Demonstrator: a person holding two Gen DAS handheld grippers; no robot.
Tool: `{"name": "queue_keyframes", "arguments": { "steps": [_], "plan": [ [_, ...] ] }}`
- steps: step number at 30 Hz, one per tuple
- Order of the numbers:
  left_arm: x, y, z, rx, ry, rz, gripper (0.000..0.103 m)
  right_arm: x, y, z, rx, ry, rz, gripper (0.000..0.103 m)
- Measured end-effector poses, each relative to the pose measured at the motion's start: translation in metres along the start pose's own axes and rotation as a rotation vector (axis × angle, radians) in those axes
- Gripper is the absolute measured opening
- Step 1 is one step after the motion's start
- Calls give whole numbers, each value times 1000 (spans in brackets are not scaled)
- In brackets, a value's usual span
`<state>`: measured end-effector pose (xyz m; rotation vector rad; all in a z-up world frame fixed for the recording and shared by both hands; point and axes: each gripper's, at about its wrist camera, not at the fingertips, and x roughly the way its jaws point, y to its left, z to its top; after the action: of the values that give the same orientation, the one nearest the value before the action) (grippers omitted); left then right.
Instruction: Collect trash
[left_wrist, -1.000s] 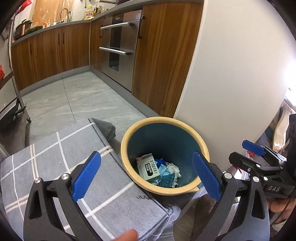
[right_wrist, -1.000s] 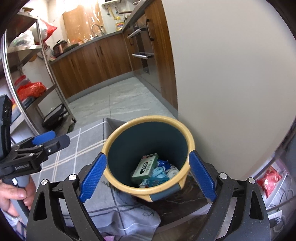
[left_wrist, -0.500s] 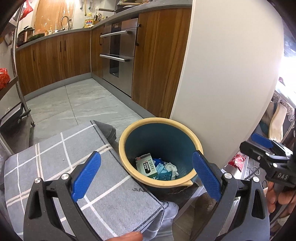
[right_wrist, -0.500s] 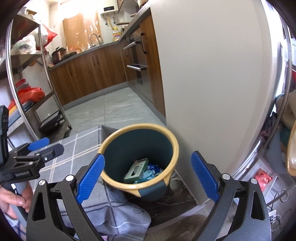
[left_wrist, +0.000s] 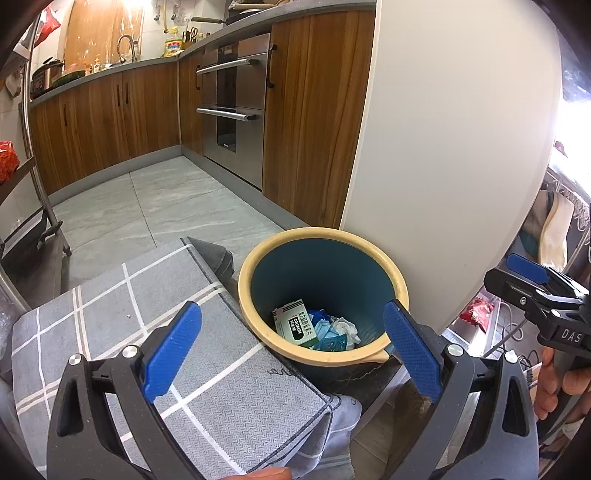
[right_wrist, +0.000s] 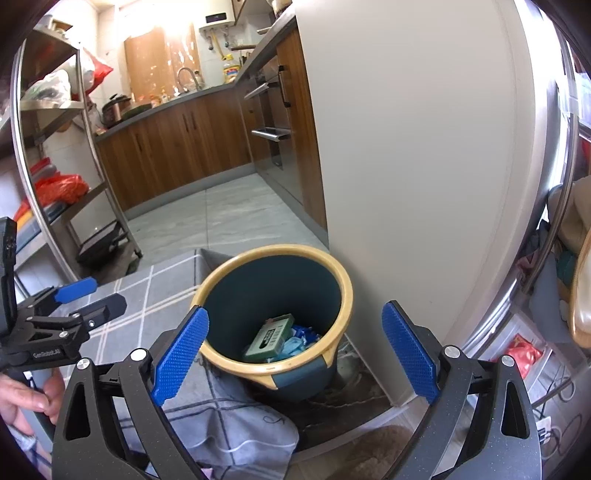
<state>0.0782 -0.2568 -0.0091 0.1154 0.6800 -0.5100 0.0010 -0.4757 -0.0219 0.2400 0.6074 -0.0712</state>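
Observation:
A dark teal trash bin with a yellow rim (left_wrist: 395, 284) (right_wrist: 343, 291) stands on the floor against a white wall. Inside lie a green and white box (left_wrist: 295, 325) (right_wrist: 269, 338), blue wrappers (left_wrist: 332, 341) and crumpled white paper (left_wrist: 345, 326). My left gripper (left_wrist: 291, 347) is open and empty, held above and in front of the bin. My right gripper (right_wrist: 295, 350) is open and empty, also above the bin. Each gripper shows at the edge of the other's view, the right one (left_wrist: 535, 288) and the left one (right_wrist: 74, 306).
A grey cloth with white grid lines (left_wrist: 110, 314) (right_wrist: 147, 295) covers a surface left of the bin. Wooden kitchen cabinets (left_wrist: 110, 110) and a steel oven (left_wrist: 232, 103) stand behind. A metal rack (right_wrist: 55, 184) is at the left, and red bags (right_wrist: 524, 350) lie at the right.
Both grippers have drawn back and up from the bin, so it looks smaller and lower. Both stay open and empty. The trash in the bin has not moved.

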Motion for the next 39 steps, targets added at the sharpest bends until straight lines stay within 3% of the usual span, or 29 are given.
{"name": "queue_keyframes", "arguments": {
  "steps": [39],
  "plan": [
    [1,2,-3,1,1,-10,97,-2,3,3,3,-1,8,95]
  ]
}}
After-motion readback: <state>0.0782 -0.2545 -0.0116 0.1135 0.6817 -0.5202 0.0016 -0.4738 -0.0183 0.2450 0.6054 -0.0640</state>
